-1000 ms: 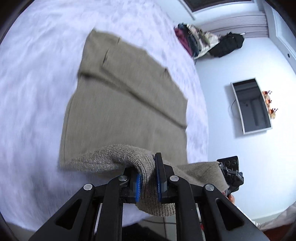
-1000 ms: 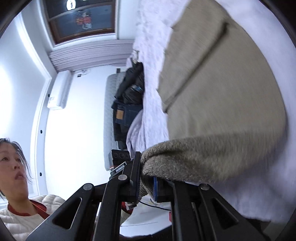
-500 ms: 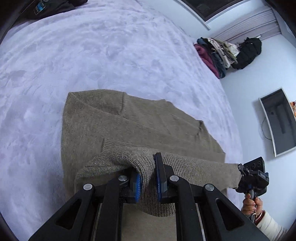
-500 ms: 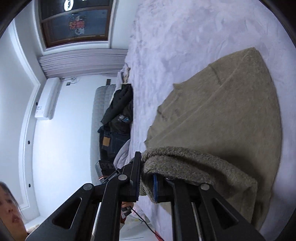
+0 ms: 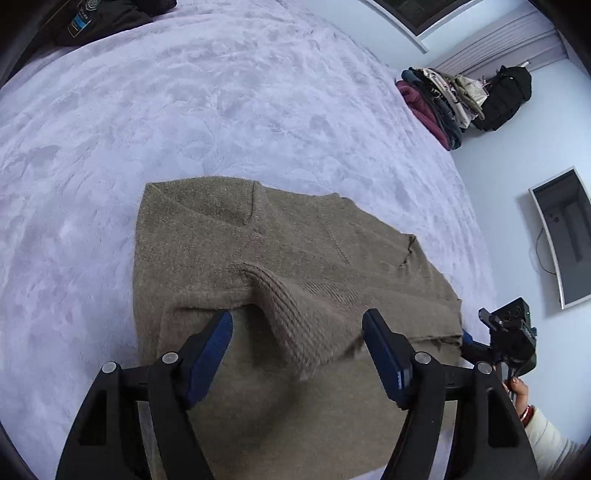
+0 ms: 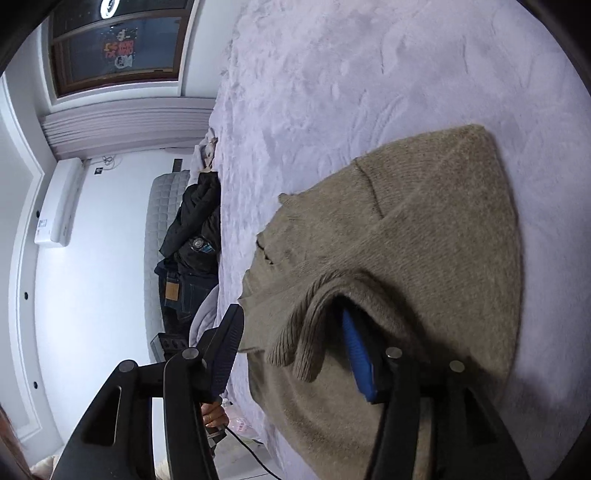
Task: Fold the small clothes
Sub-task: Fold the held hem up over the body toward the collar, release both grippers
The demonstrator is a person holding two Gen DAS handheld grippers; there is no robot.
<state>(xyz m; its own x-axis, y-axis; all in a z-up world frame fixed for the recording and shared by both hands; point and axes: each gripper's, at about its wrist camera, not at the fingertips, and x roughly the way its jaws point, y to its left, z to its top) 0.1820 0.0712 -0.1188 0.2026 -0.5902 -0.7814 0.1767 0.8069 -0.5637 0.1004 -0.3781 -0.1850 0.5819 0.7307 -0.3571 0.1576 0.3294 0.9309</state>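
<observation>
An olive-brown knit sweater [image 5: 295, 258] lies on the pale lilac bed cover [image 5: 221, 110]. Its ribbed hem [image 5: 299, 317] is folded up over the body and rests between the fingers of my left gripper [image 5: 297, 332], which is open and holds nothing. In the right wrist view the same sweater [image 6: 424, 240] lies doubled. My right gripper [image 6: 291, 332] is open, with the ribbed hem corner [image 6: 306, 332] loose between its fingers. The blue pad of its right finger [image 6: 356, 354] sits partly under a fold. The right gripper also shows at the sweater's far corner in the left wrist view [image 5: 509, 332].
A pile of clothes [image 5: 439, 99] and a black bag [image 5: 506, 96] lie at the bed's far right edge. A dark garment [image 5: 92, 22] lies at the far left. Dark clothes and jeans [image 6: 192, 251] are heaped at the bed's edge in the right wrist view.
Both grippers carried the hem forward over the sweater's body, then opened and let it go. The hem now lies on the sweater.
</observation>
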